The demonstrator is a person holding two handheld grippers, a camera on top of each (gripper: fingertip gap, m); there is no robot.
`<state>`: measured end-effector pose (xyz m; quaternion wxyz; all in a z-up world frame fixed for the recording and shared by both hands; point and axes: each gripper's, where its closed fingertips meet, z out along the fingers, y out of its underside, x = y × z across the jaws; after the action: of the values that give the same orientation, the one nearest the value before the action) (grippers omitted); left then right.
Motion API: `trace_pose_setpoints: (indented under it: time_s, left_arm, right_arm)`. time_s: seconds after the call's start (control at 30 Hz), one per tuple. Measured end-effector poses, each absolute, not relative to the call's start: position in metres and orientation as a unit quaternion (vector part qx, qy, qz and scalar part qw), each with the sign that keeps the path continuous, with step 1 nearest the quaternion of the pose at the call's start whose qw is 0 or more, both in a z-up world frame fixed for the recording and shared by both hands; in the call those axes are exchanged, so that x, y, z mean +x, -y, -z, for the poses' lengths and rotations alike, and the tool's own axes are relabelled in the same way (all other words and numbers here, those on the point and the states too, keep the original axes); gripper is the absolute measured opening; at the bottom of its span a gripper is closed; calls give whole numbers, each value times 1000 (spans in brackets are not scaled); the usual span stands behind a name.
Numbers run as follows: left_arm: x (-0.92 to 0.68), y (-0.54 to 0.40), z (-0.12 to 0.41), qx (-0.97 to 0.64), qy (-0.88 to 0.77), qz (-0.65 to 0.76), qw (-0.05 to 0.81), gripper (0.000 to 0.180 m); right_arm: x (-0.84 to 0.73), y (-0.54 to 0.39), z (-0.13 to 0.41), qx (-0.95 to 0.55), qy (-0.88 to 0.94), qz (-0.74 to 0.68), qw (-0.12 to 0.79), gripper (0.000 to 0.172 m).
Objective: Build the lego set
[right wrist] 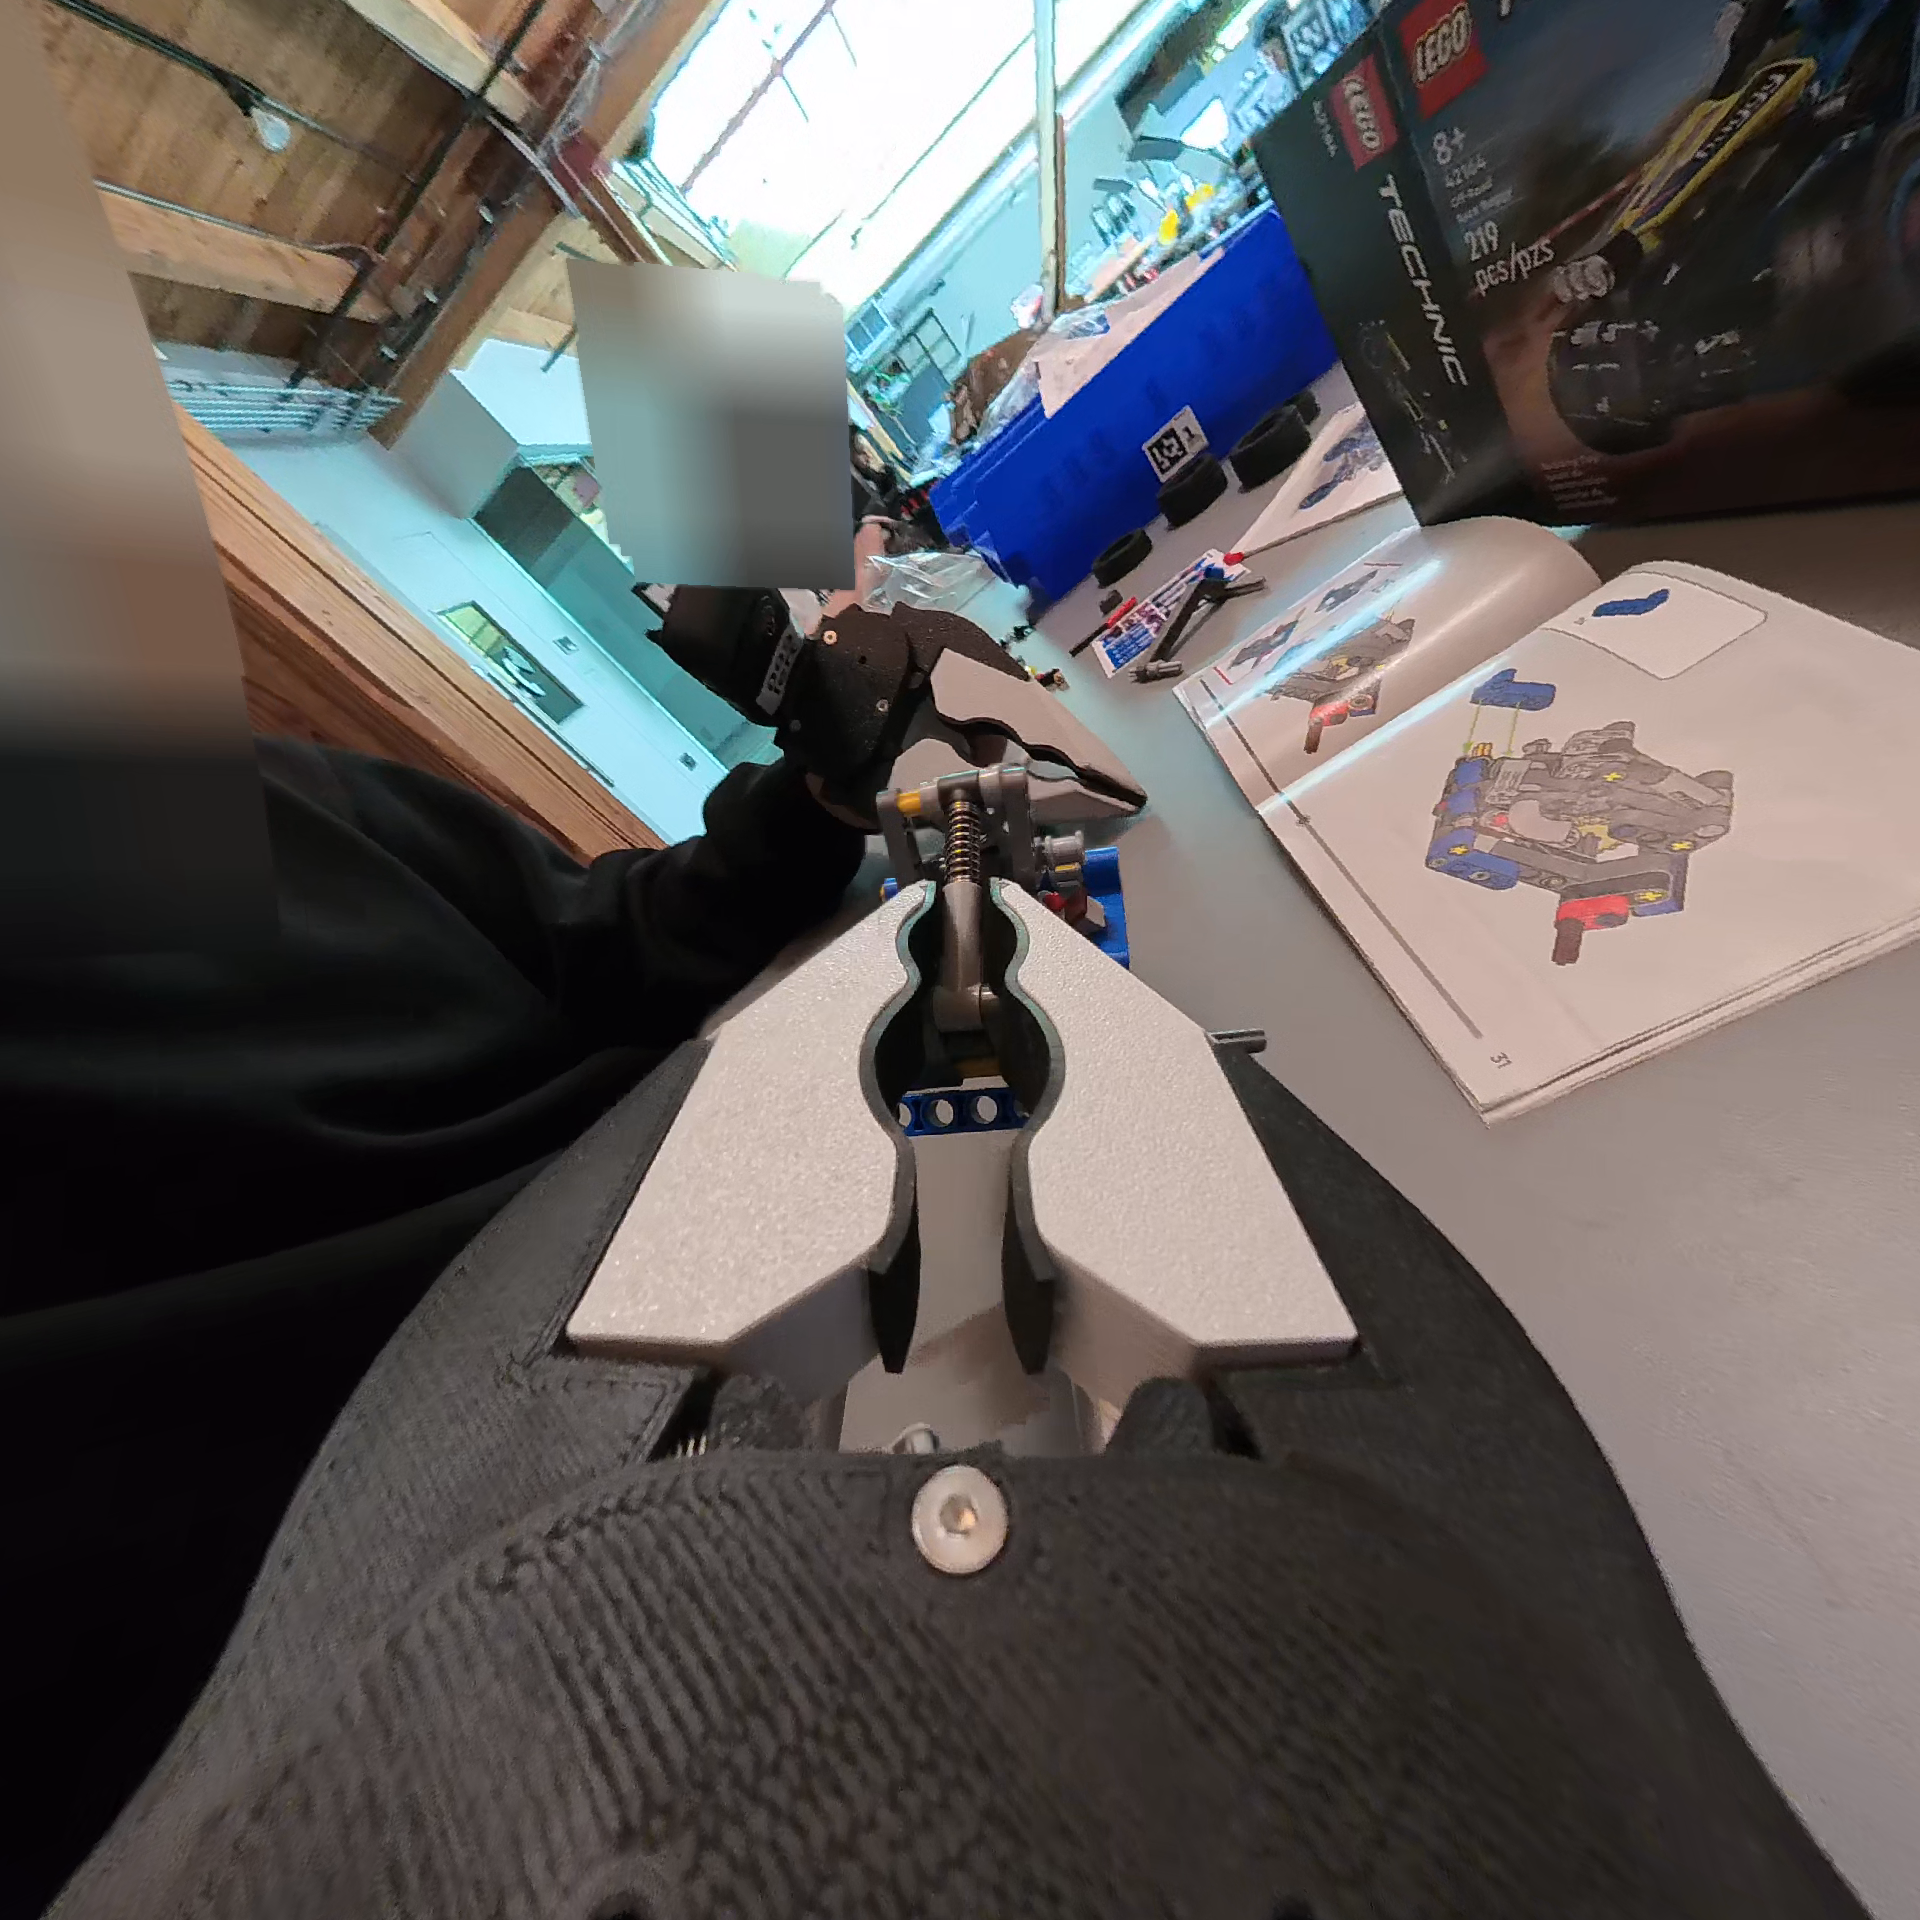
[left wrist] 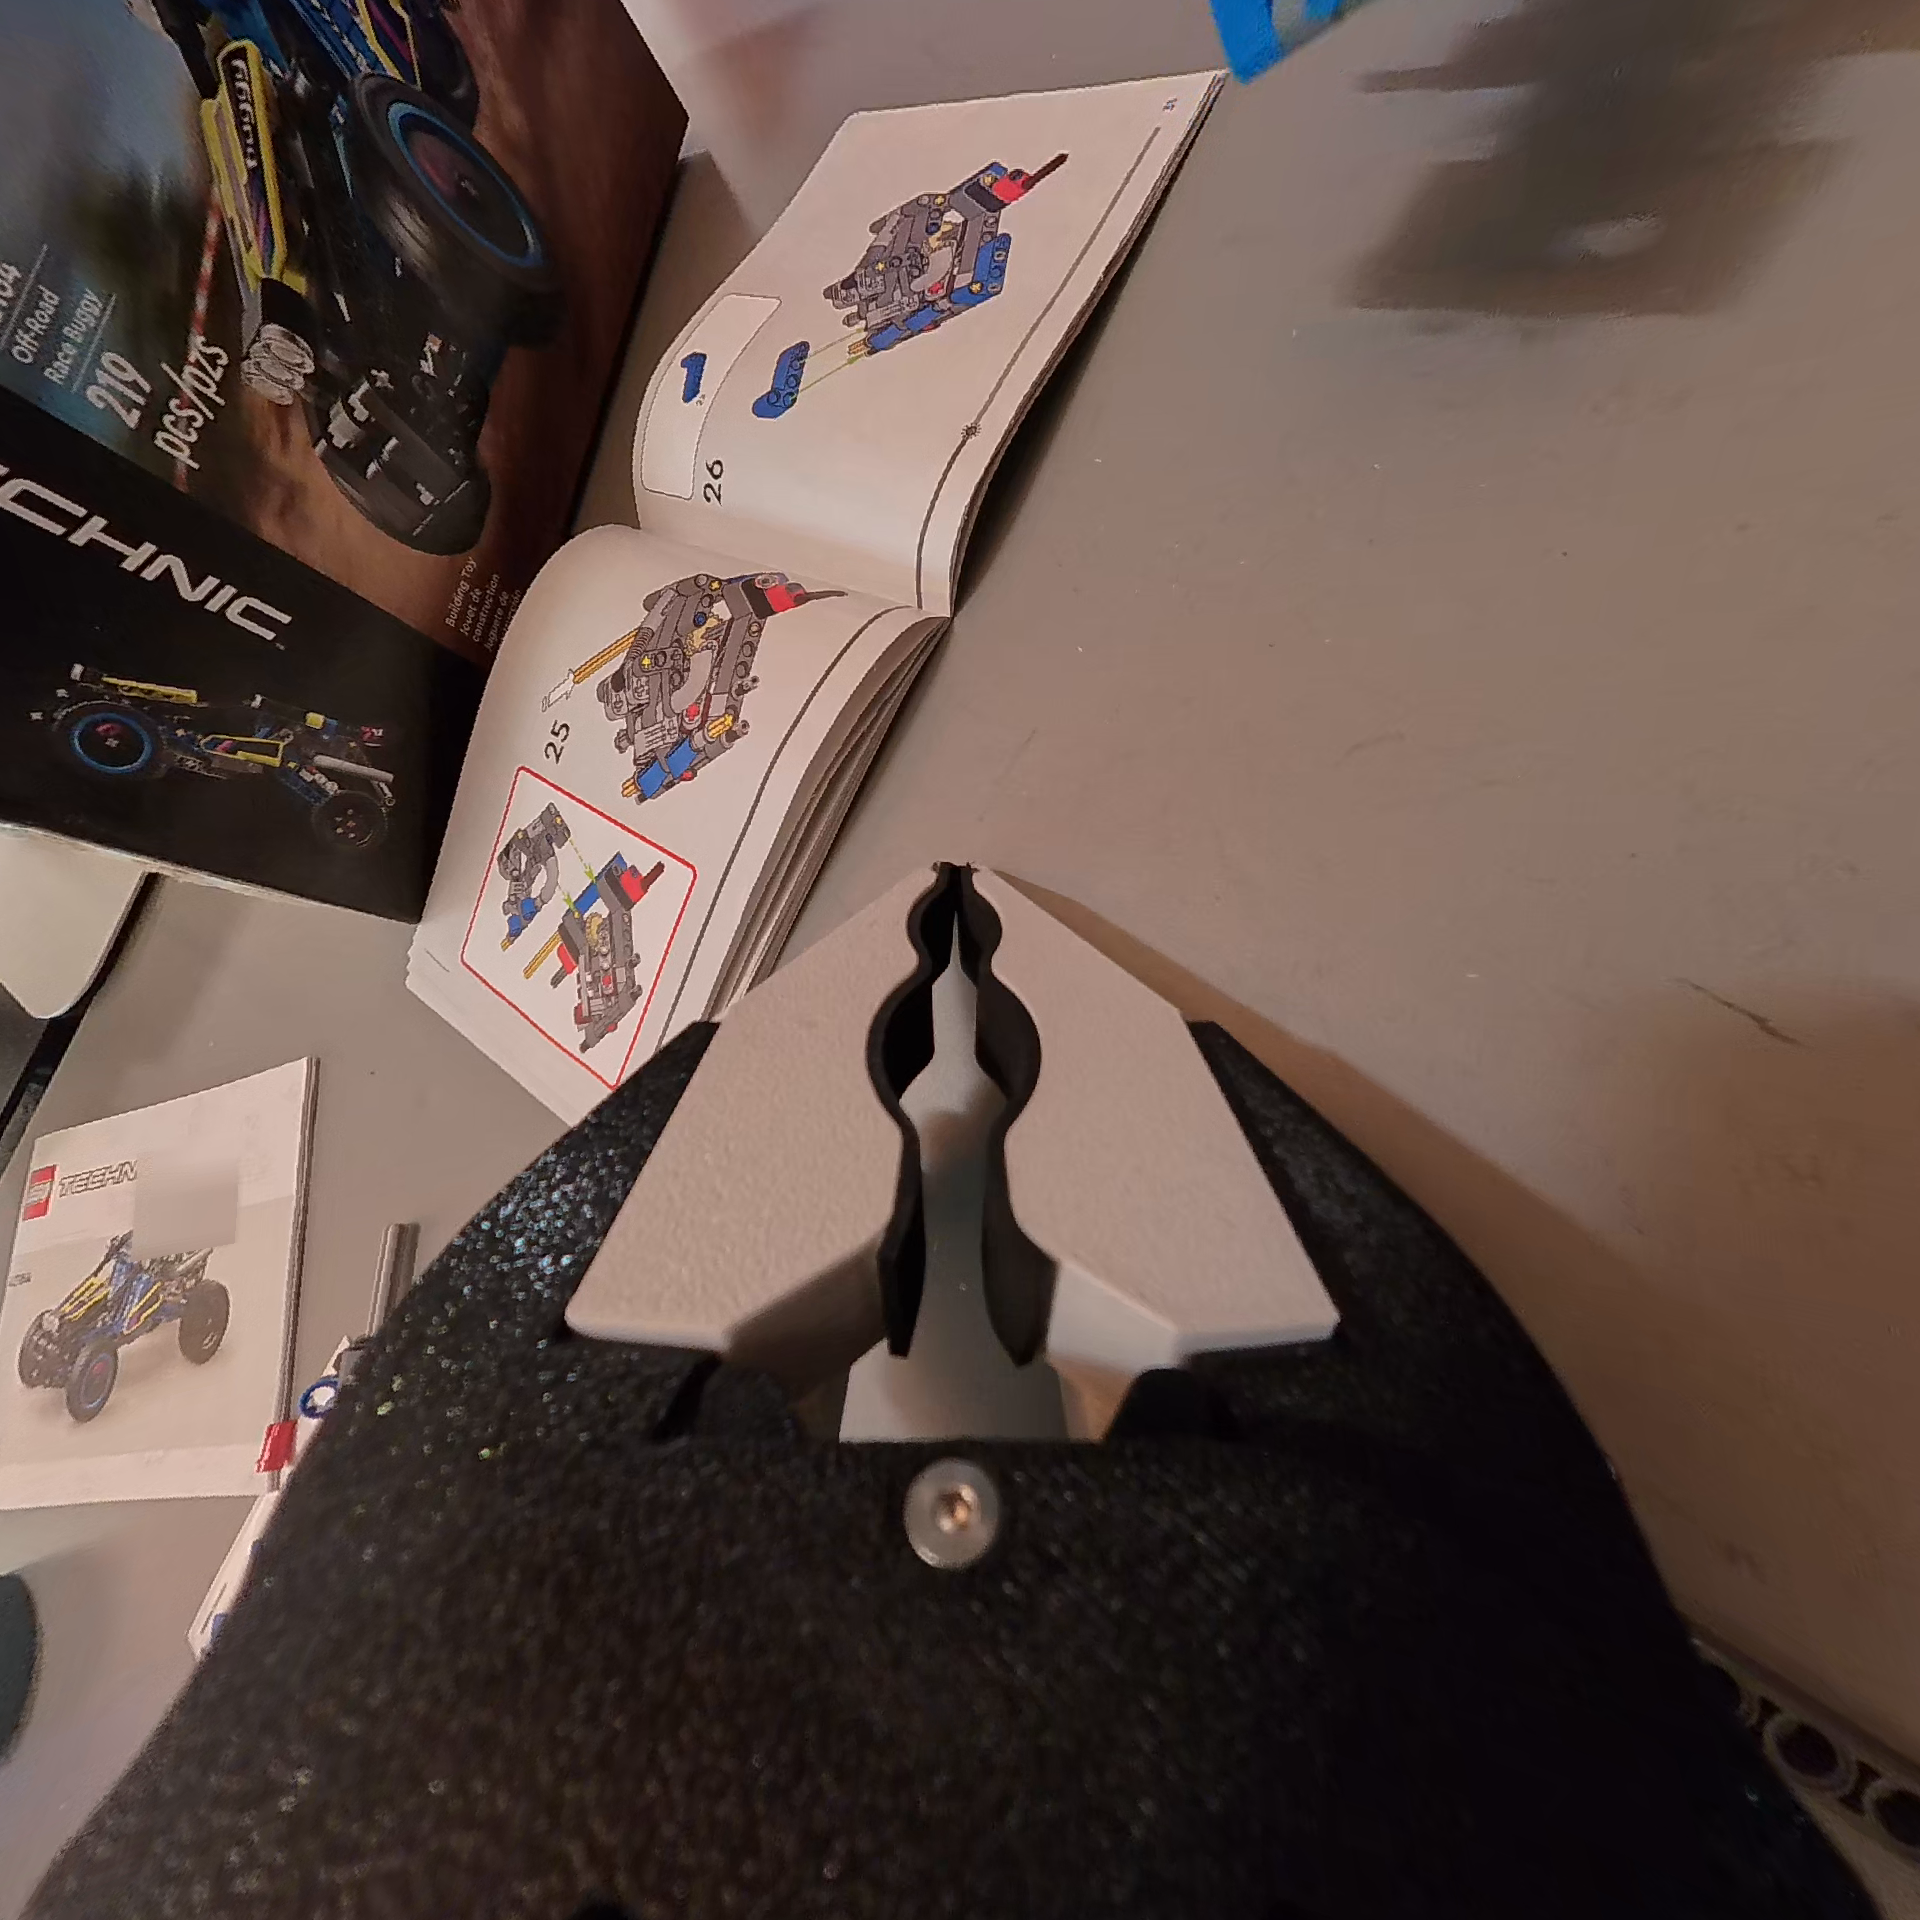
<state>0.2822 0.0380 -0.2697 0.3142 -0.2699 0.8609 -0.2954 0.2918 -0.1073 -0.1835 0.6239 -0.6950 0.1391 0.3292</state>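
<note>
My right gripper (right wrist: 961, 891) is shut on the grey shock-absorber shaft (right wrist: 961, 956) of a grey and blue toy-brick assembly (right wrist: 997, 821). The assembly's metal spring (right wrist: 962, 836) stands just beyond the fingertips, and its blue beams (right wrist: 1103, 904) are low over the grey table (right wrist: 1558, 1299). My left gripper (left wrist: 954, 871) is shut with nothing between its tips, over bare table next to an open instruction booklet (left wrist: 727, 644). The right wrist view shows the left gripper (right wrist: 1127, 795) just behind the assembly, fingers together.
A dark toy-set box (left wrist: 260, 364) stands behind the open booklet (right wrist: 1558, 831). A second, closed booklet (left wrist: 156, 1278) lies at the left. Blue bins (right wrist: 1143, 416), black tyres (right wrist: 1195, 488) and loose small parts (right wrist: 1164, 623) lie farther back. A person's black sleeve (right wrist: 416, 935) fills the left. Tip to tip, the grippers are about 20 centimetres apart.
</note>
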Motion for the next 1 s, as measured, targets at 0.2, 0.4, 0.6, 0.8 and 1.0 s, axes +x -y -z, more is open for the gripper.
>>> trace_pose_setpoints:
  time_s: [0.2, 0.4, 0.6, 0.8, 1.0]
  left_arm:
    - [281, -38, 270, -269, -861, 295, 315, 0]
    - [280, -38, 270, -269, -861, 296, 314, 0]
    - [279, -37, 270, -270, -861, 296, 313, 0]
    - [278, -37, 270, -270, -861, 296, 313, 0]
    - [277, -37, 270, -270, -861, 297, 312, 0]
  right_arm:
    - [290, 107, 180, -682, -139, -347, 629, 3]
    - [290, 107, 181, -682, -139, -347, 628, 3]
    - [290, 108, 179, -678, -140, -351, 631, 3]
    - [292, 110, 175, -664, -140, -361, 640, 3]
    - [293, 112, 171, -652, -136, -364, 651, 3]
